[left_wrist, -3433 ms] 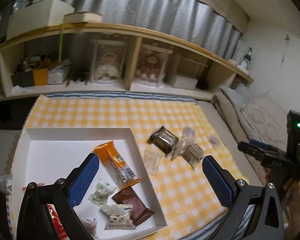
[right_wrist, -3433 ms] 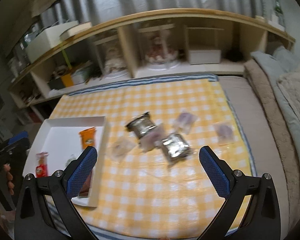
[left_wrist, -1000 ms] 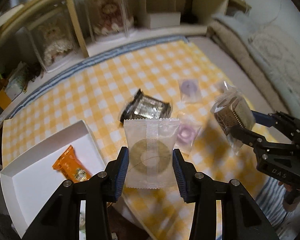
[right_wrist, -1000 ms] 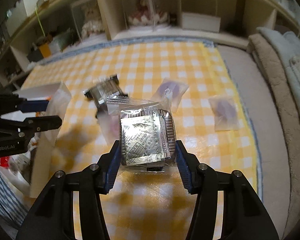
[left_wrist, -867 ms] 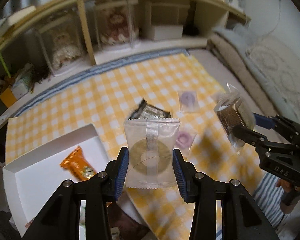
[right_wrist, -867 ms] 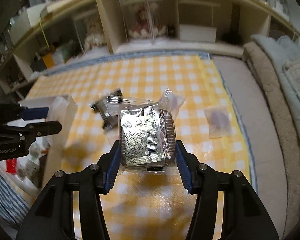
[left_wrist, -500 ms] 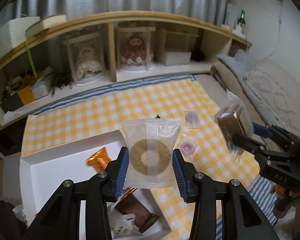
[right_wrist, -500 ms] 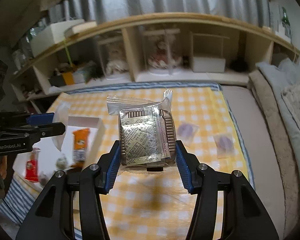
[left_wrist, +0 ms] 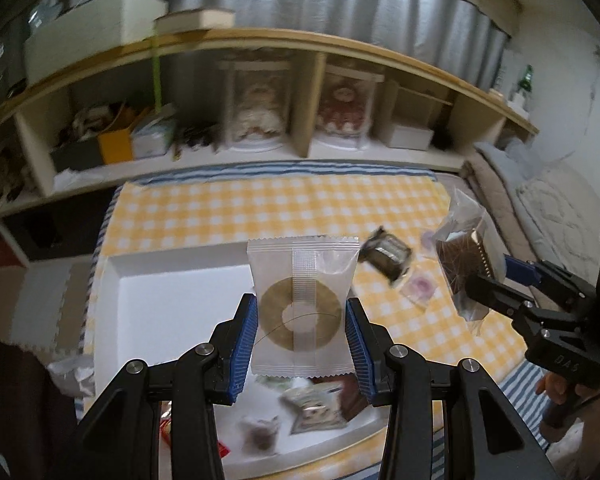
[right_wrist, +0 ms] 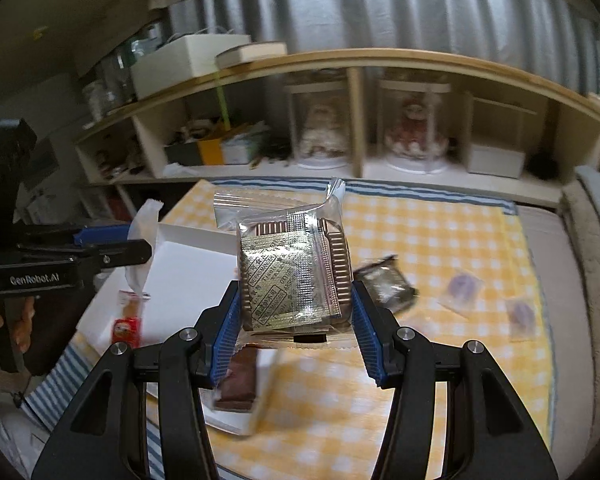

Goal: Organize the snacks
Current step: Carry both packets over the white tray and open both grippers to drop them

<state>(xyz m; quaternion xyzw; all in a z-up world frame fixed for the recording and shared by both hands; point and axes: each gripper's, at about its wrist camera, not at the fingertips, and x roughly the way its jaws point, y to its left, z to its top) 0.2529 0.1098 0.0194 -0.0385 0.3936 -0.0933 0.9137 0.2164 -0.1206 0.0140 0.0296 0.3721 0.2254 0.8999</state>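
My left gripper (left_wrist: 300,332) is shut on a white ring snack packet (left_wrist: 302,304) and holds it in the air over the white tray (left_wrist: 172,296). My right gripper (right_wrist: 296,320) is shut on a clear packet with a ridged brown and gold snack (right_wrist: 292,276), held above the tray's right edge (right_wrist: 188,268). The tray holds several wrapped snacks (left_wrist: 316,404). A dark foil packet (right_wrist: 386,284) and small purple packets (right_wrist: 462,286) lie on the yellow checked cloth (right_wrist: 440,232). The right gripper with its packet also shows in the left wrist view (left_wrist: 496,276).
A long wooden shelf (left_wrist: 260,40) with doll cases, boxes and clutter runs along the back. A padded bench with a cushion (right_wrist: 596,248) lies right of the cloth. Foam floor mats (left_wrist: 48,304) lie left of the tray.
Both grippers have kept their packets and swung left, from above the loose snacks on the cloth to above the white tray.
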